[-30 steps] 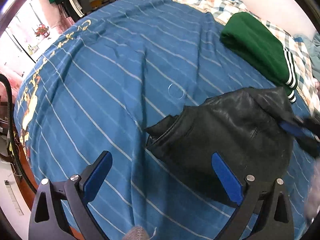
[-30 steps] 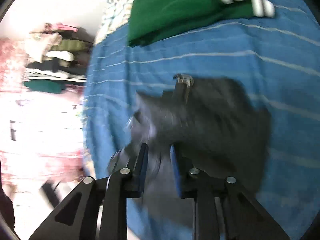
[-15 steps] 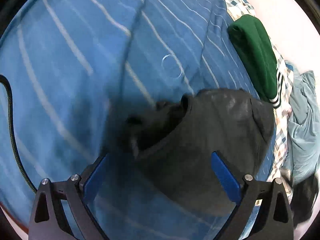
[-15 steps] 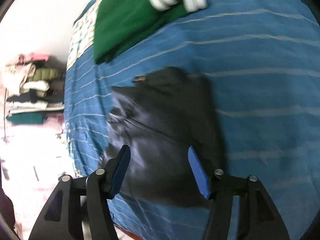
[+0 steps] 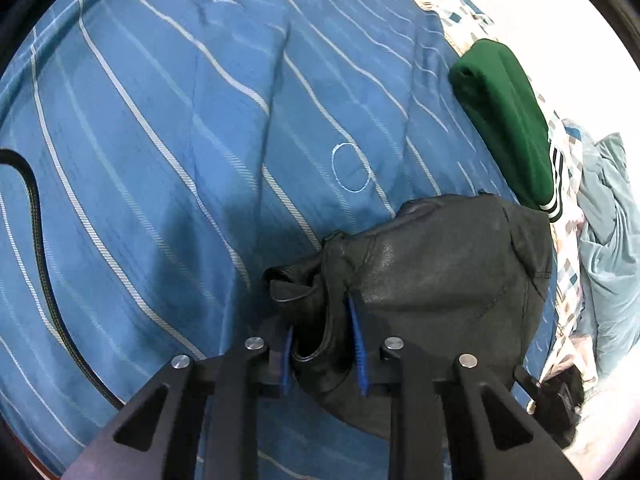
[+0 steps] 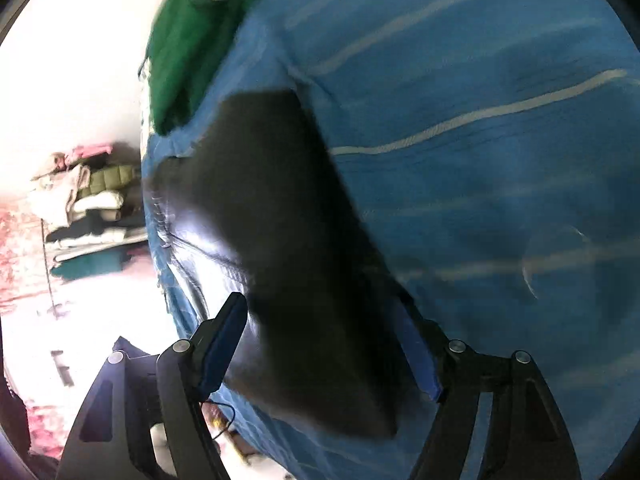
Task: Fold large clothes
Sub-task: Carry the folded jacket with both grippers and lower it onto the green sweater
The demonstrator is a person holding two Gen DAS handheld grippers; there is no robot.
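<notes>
Left tongs (image 5: pixel 322 346) clenched on a bunched fold of the black jacket (image 5: pixel 440 280), at its near left edge, blue pads nearly together with cloth between. Rest of the jacket spreads ahead and to the right of them as a compact dark bundle lying on the blue striped bedcover (image 5: pixel 180 140).

Right tongs (image 6: pixel 324 352) released, fingers wide apart, straddling the near end of the same jacket (image 6: pixel 288 220); not pinching anything, view blurred.

Further out: folded green garment (image 5: pixel 508 120) ahead-right of the left tongs, just beyond the jacket, looks finished. Pale teal cloth (image 5: pixel 608 240) far right, off the cover. Black cable (image 5: pixel 40 264) far left. Stacked clothes (image 6: pixel 88 208) in the background left of the right tongs.

Progress, judged: jacket mostly folded down already, small shape; the loose sleeve or collar end under the left tongs probably wants tucking or moving, then flattening.
</notes>
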